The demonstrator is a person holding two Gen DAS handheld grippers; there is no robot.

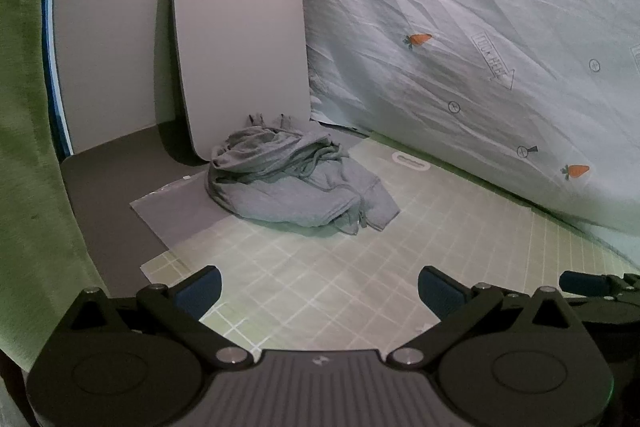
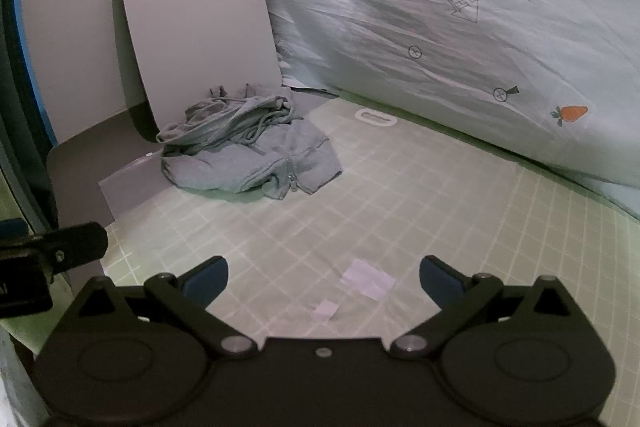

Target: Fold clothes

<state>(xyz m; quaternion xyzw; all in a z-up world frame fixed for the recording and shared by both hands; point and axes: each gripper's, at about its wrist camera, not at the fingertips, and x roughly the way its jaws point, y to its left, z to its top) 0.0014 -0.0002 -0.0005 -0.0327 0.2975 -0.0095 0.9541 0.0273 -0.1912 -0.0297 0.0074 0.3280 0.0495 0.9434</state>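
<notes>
A crumpled grey zip hoodie [image 1: 294,181] lies in a heap at the far left of the pale green grid mat [image 1: 320,279], partly on a grey sheet. It also shows in the right wrist view [image 2: 244,151], with its zipper [image 2: 291,175] facing me. My left gripper [image 1: 320,291] is open and empty, low over the mat, well short of the hoodie. My right gripper [image 2: 324,281] is open and empty too, to the right of the left one, also short of the hoodie. One finger of the left gripper [image 2: 76,237] pokes into the right wrist view.
A white rounded board [image 1: 240,39] leans upright just behind the hoodie. A pale blue sheet with carrot prints [image 1: 480,47] hangs along the back and right. Two small white paper scraps [image 2: 368,281] lie on the mat [image 2: 400,207]. A green curtain [image 1: 24,107] is at the left.
</notes>
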